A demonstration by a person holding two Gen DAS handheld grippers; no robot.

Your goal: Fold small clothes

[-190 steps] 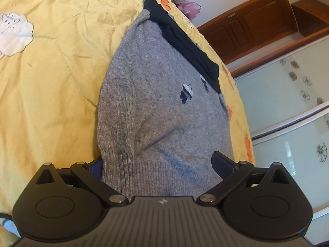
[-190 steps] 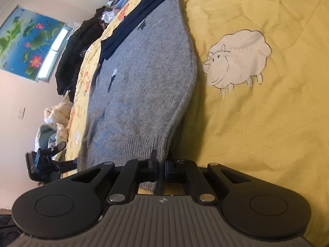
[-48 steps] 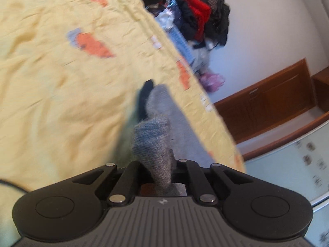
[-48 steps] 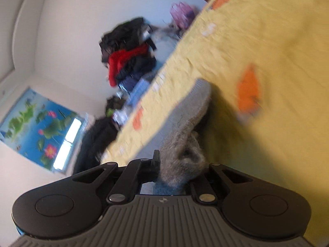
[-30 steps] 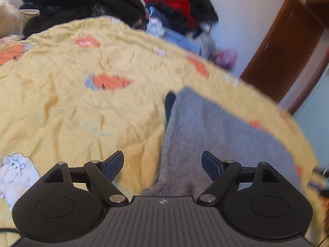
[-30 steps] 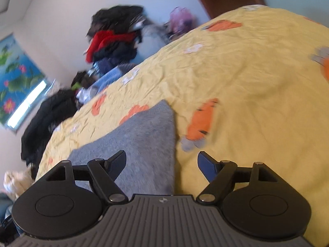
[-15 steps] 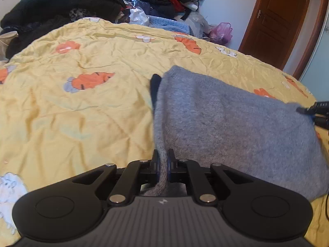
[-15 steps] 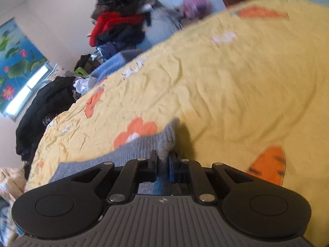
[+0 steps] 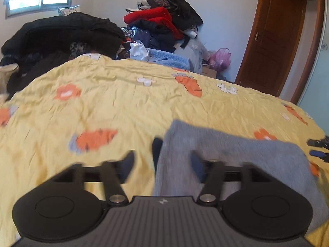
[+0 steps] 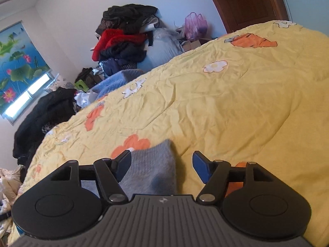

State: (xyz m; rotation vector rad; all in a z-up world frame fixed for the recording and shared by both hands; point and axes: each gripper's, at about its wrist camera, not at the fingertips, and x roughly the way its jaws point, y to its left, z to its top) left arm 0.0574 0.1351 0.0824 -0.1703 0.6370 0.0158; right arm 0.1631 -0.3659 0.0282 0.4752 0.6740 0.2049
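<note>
Both grippers sit low over the yellow quilt (image 9: 127,107) with nothing pinched. The left gripper (image 9: 162,164) has its fingers spread wide, and the left edge of the grey sweater (image 9: 236,158) runs up right between them. A dark strip (image 9: 156,150) peeks out along that edge just ahead of the gap; it's probably the navy collar or lining, but the view is too blurry to say for sure. To the left of that gripper there's a big open stretch of quilt with only printed orange patches on it. The sweater spreads off to the right, and at its far right edge the right gripper's tips (image 9: 317,150) poke into view.

The right gripper (image 10: 162,162) is spread too. A corner of the sweater (image 10: 152,164) lies between its fingers, closer to the left finger (image 10: 123,162). Ahead and to the right is open quilt all the way to the bed's edge.

The sweater looks folded into a flat, roughly rectangular slab with a fairly smooth top, lying on the near part of the bed. Beyond the far edge, a clothes pile (image 10: 123,41) is stacked against the wall, with a wooden door (image 9: 273,41) off to the right.
</note>
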